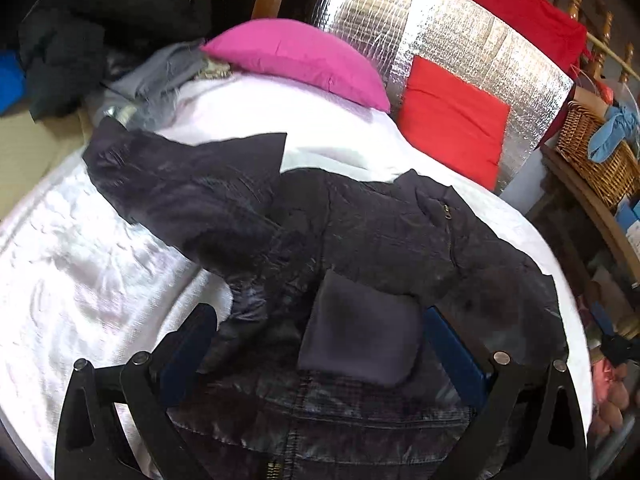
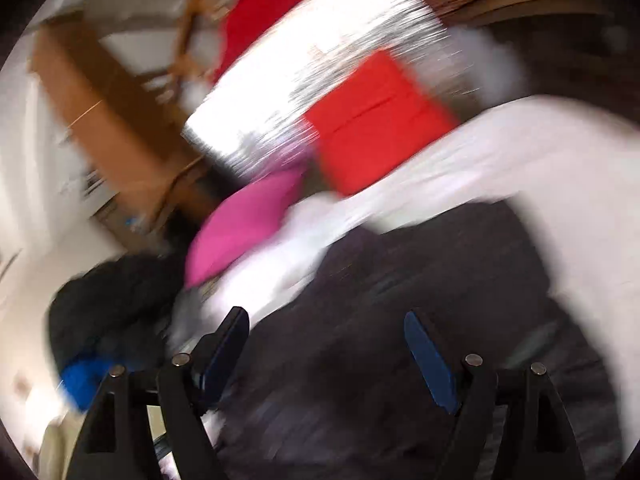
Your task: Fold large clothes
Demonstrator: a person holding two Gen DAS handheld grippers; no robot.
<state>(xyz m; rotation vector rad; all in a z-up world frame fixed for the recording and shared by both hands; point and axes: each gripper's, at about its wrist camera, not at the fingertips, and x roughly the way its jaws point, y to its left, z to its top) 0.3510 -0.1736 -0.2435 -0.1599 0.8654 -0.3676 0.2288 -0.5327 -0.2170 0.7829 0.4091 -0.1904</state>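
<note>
Jacket [image 1: 360,232]: lying spread on the white bed [image 1: 100,260], sleeve [image 1: 188,184] pointing toward ten o'clock, laid out for folding.
Left gripper [image 1: 320,344]: hovering spread, pinching nothing.
Right gripper [image 2: 328,352]: hovering spread, empty.

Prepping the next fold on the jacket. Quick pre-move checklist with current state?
1. Left gripper open, nothing pinched: ok. Jaws stand wide over the jacket.
2. Right gripper open, nothing held: ok. Nothing sits between its pads.
3. Jacket fully on the sheet: ok, as far as the left view shows.
4. Sleeve folded in: not ok. It still sticks out to the left on the sheet.
5. Right view sharp enough to aim: not ok, heavy blur.
6. Pink pillow and red cushion apart from the jacket: ok.
</note>
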